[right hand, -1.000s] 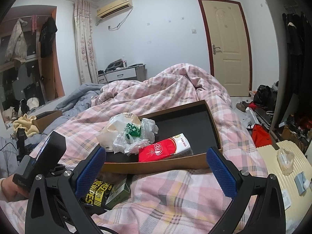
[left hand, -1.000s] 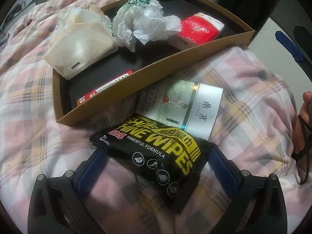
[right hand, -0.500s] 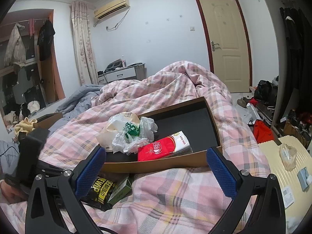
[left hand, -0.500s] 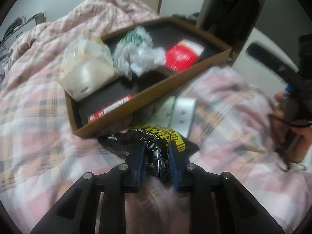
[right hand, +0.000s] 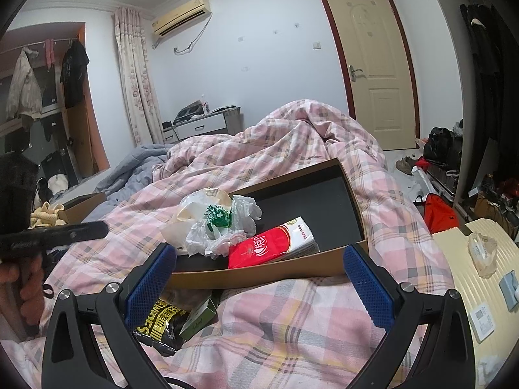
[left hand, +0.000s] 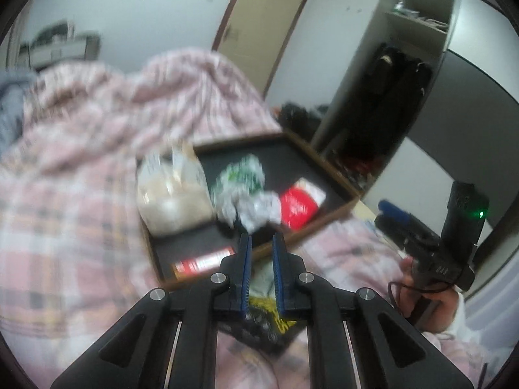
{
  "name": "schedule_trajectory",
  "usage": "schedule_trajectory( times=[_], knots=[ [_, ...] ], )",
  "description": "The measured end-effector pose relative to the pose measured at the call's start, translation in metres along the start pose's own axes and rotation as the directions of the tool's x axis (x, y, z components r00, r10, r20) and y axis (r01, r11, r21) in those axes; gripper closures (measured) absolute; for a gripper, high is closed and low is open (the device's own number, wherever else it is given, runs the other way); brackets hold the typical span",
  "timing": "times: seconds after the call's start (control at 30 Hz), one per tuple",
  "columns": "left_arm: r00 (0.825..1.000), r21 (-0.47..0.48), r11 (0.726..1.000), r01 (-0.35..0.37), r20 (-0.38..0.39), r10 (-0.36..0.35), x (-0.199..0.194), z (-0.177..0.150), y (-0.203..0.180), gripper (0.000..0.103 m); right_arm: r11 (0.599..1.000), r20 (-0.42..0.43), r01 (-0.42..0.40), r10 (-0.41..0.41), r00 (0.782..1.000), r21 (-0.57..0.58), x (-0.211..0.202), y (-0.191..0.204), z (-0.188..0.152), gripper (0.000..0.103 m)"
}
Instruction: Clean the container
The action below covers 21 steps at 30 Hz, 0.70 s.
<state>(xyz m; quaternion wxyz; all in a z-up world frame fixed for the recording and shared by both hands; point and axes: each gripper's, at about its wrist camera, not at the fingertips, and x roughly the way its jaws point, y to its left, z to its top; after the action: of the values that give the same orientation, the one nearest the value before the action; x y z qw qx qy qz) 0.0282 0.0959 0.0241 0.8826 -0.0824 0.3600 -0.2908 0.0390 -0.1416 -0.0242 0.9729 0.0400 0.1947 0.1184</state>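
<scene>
Where tissue pack [right hand: 271, 247] lies, crumpled bag [right hand: 223, 227] alongside

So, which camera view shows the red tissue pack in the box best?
The right wrist view: the red tissue pack lies sharp and near in the cardboard box, with its white end visible. In the left wrist view it is only a blurred red patch, farther away, beyond the left gripper.
</scene>
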Motion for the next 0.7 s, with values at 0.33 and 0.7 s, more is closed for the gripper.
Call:
schedule_trajectory(
  times=[0.33, 0.7],
  knots=[
    [0.967, 0.203, 0.975, -0.089, -0.218, 0.134, 0.047, -0.037, -0.037, 0.094, 1.0, -0.012, 0.003, -0.003, 1.0, 0.007, 0.002, 0.0, 0.0, 0.0],
    [0.925, 0.245, 0.936, -0.254, -0.221, 0.31, 0.057, -0.048, -0.041, 0.021, 0.978, -0.183, 0.171, -0.19, 0.964, -0.116, 0.027, 0.016, -0.009, 0.001]
  ],
)
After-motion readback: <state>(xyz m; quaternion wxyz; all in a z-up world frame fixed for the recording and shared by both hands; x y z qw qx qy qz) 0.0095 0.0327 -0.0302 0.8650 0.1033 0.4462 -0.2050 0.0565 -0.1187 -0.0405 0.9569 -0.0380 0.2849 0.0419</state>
